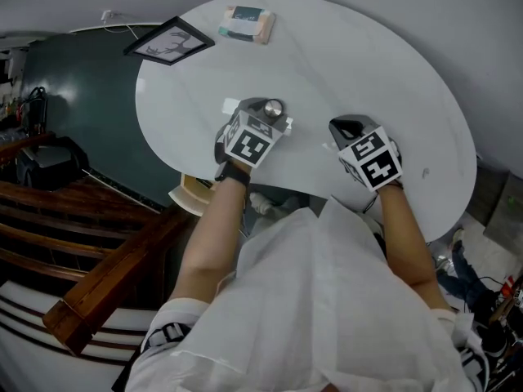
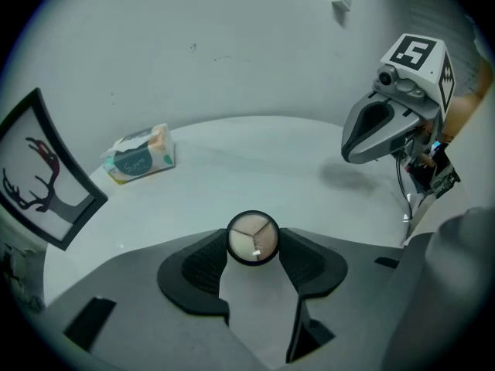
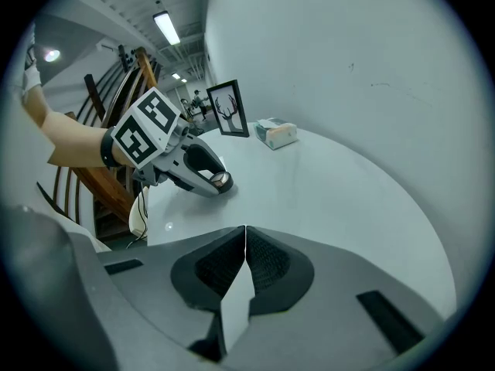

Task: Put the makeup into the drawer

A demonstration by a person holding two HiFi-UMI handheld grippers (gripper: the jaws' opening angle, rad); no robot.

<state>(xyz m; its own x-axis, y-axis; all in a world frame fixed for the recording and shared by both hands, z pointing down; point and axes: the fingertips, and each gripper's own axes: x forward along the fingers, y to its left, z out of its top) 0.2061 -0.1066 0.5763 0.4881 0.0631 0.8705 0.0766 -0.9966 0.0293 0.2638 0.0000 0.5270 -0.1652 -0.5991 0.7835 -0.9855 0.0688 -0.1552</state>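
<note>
A round black makeup compact point(image 2: 253, 236) with a beige three-part face rests on the white round table point(image 1: 368, 72). My left gripper point(image 2: 253, 246) has it between its fingertips, both pads against its rim. From the head view, the compact point(image 1: 273, 107) sits at the tip of the left gripper point(image 1: 268, 114), near the table's middle. My right gripper point(image 3: 245, 234) is shut with nothing in it, hovering over the table to the right point(image 1: 341, 127). The drawer is not in view.
A tissue pack point(image 1: 247, 23) lies at the table's far edge. A black-framed deer picture point(image 1: 169, 41) leans at the far left rim. Wooden stairs point(image 1: 90, 219) run along the left. A pale thing point(image 1: 192, 193) shows below the table's near edge.
</note>
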